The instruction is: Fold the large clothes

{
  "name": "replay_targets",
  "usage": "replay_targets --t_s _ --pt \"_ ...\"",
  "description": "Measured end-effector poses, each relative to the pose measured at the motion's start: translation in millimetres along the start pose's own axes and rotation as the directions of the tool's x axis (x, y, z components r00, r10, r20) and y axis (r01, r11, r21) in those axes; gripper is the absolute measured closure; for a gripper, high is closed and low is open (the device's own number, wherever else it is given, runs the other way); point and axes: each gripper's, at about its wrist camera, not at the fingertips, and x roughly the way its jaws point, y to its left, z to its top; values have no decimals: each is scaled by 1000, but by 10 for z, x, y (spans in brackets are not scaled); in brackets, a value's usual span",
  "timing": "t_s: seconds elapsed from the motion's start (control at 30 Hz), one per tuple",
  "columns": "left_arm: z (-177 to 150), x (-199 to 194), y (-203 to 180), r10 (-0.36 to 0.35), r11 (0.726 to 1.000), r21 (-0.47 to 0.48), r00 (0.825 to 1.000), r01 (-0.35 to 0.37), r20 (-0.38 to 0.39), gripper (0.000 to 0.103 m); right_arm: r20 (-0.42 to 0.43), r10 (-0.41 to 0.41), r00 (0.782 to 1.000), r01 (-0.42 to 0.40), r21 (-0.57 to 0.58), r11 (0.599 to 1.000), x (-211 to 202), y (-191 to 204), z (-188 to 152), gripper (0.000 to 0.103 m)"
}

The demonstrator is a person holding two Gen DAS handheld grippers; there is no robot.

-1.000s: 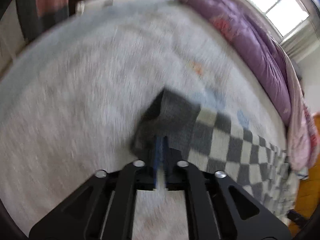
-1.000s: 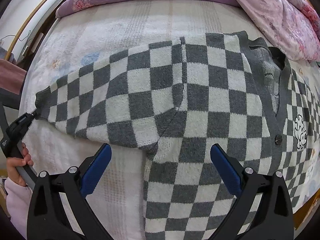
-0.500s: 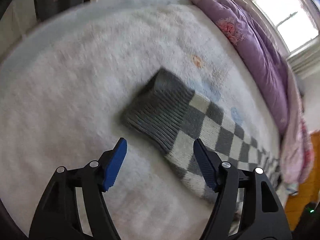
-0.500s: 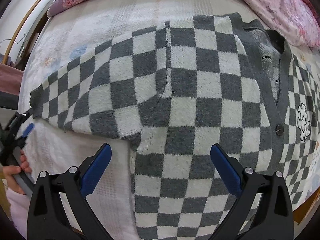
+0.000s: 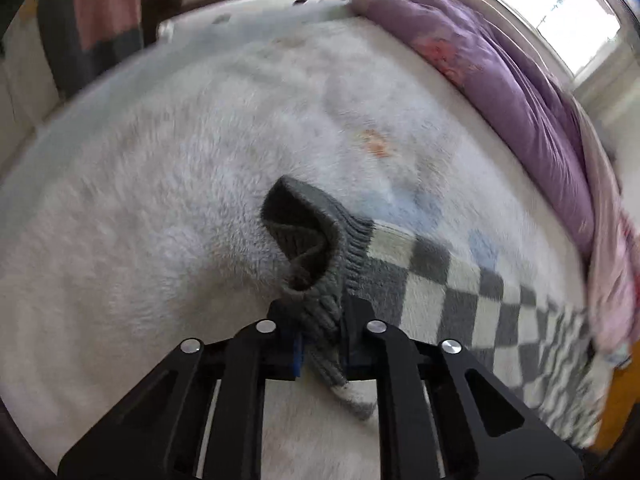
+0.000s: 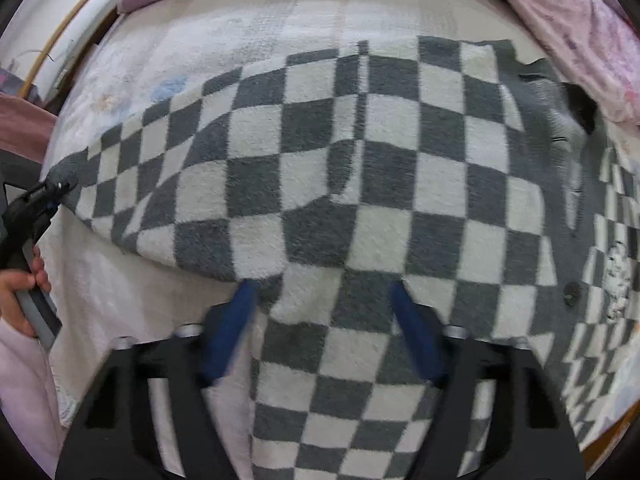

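Observation:
A grey-and-white checked cardigan (image 6: 360,160) lies spread flat on the bed, its sleeve (image 6: 180,184) stretched out to the left. My left gripper (image 5: 320,320) has its jaws closing on the grey ribbed cuff (image 5: 312,240). The pads press on the knit, and the cuff stands up off the blanket with its opening gaping. The right wrist view shows the left gripper (image 6: 56,190) at the sleeve's end. My right gripper (image 6: 324,304) hangs low over the cardigan where the sleeve meets the body. Its jaws are closing, with the fabric between the blue fingers (image 6: 236,320) but not pinched.
The bed is covered by a white fluffy blanket (image 5: 160,200). A purple quilt (image 5: 520,92) and a pink quilt (image 6: 560,20) are heaped along its far side. A hand (image 6: 20,292) in a pink sleeve holds the left gripper's handle. Wooden floor (image 5: 616,400) shows past the bed's edge.
The left gripper let go of the cuff, opened wide, then closed on it again and raised it. The right gripper sank toward the cardigan and its fingers came closer together.

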Motion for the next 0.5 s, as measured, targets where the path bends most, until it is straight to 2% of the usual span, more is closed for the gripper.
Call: replay_targets --t_s 0.03,0.07,0.1,0.17,0.23,0.3,0.37,0.5 --pt "-11 -72 -89 25 999 31 1000 -25 16 93 4 4 1000 -4 10 1000 33 -24 22 69" --pt "-14 -139 -152 43 997 56 999 -45 28 93 7 18 1000 -19 24 1000 68 -57 48 77" --pt "-15 -227 -270 67 994 84 997 -71 47 93 14 36 999 -37 39 999 88 -87 68 81" --pt "-22 -389 -450 93 987 125 993 -102 73 93 36 72 997 -74 62 995 136 -148 108 95" --pt "-1 -560 -651 120 978 161 989 -134 91 93 33 79 996 -82 90 993 254 -242 161 99" --pt "23 -751 -733 133 975 168 986 -149 99 93 26 129 991 -132 150 980 392 -367 189 101" --pt "45 -932 -846 135 974 169 985 -152 110 93 18 191 981 -191 205 960 546 -466 200 102" --pt "18 -1269 -1334 148 965 193 977 -176 151 93 20 288 958 -280 308 910 786 -610 199 102"
